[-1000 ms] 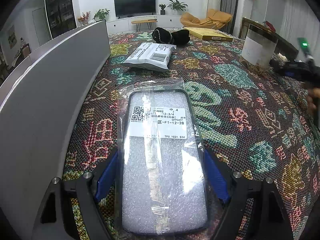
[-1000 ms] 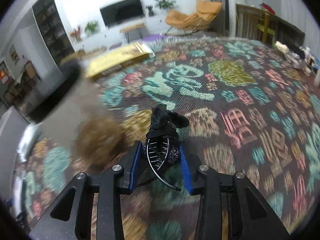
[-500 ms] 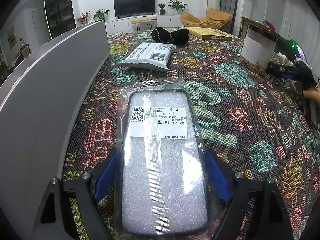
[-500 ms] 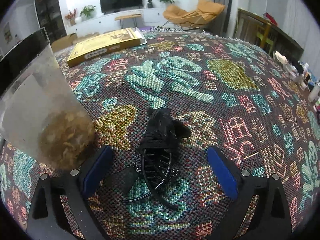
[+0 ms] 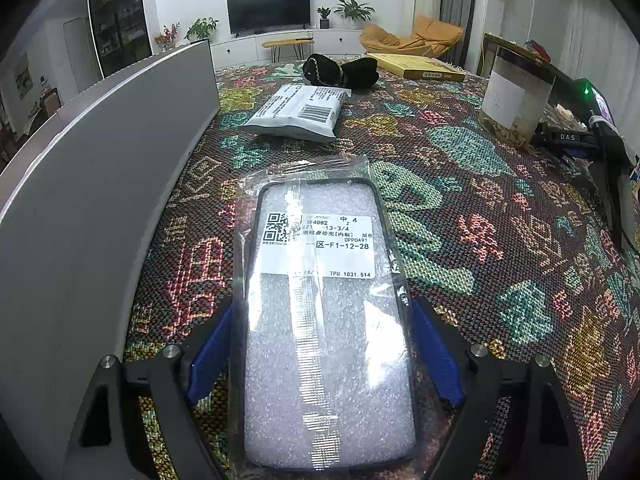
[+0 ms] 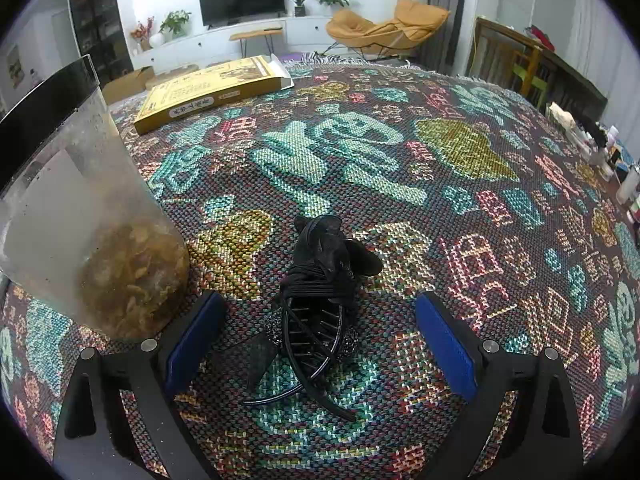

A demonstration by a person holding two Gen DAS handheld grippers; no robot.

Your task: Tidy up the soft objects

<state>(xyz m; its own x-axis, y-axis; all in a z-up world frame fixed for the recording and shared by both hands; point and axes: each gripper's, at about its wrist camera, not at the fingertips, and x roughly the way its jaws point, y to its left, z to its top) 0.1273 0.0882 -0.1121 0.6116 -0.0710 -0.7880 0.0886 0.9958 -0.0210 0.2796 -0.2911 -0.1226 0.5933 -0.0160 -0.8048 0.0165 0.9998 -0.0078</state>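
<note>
Left wrist view, patterned woven cloth [image 5: 460, 184], TV [image 5: 269, 9] (far wall), left tongs [image 5: 320, 352] clasp bagged phone case [image 5: 328, 320], right tongs [image 6: 318, 340] agape.

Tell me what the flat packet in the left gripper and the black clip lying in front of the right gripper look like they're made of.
The phone case packet: a clear glossy plastic sleeve, judging by glare and wrinkles, over white foam-like padding in a dark, probably rubbery frame, with a paper label. The hair clip: shiny black teeth, likely hard plastic, a sparkly, possibly rhinestone band, and matte black fabric with cord tied on top.
</note>
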